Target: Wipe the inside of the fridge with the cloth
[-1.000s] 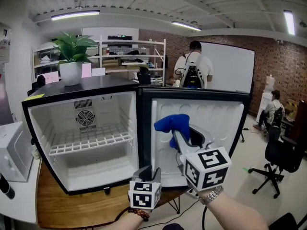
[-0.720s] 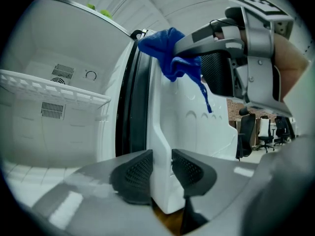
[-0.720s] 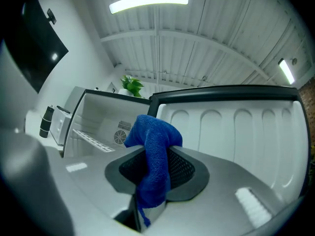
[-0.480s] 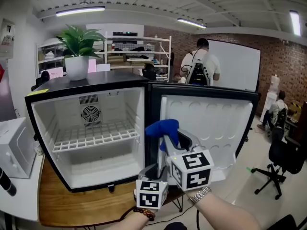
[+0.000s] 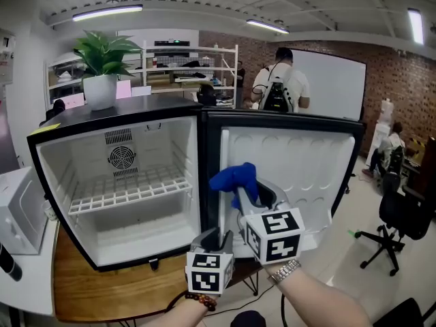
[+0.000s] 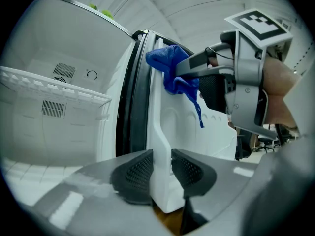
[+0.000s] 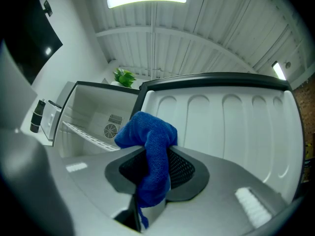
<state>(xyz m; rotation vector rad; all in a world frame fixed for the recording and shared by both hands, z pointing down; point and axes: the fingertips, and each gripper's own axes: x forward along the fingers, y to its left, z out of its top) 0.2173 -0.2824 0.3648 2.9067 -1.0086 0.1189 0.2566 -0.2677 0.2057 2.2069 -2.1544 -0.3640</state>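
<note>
1 fridge point(image 5: 116, 120) is being shown with its 1 door point(image 5: 293, 162) swung wide to the right. Inside, 1 wire shelf point(image 5: 126, 189) and 1 round fan vent point(image 5: 120, 159) are being seen, and 1 potted plant point(image 5: 102, 63) is standing on the black top. 2 grippers and 1 cloth point(image 5: 235, 177) are being counted.

The cloth is deep blue and fuzzy. It is being bunched into a rounded lump above the jaws, with a thin tail hanging down. It is being held up in front of the door's white inner liner, outside the fridge cavity.

The right gripper point(image 5: 248, 196) is being kept clamped on the cloth, with the fabric squeezed between both pads in the right gripper view.

The left gripper point(image 5: 216, 237) is being held low at the door's near edge. Its jaws have just been closing, with the white edge of the door between them, and both pads appear to be pressed against it.

In the head view the left gripper's jaws are being mostly covered by its marker cube. The door's lower edge is being hidden behind both grippers. The cloth's pinched middle is being hidden between the pads.
</note>
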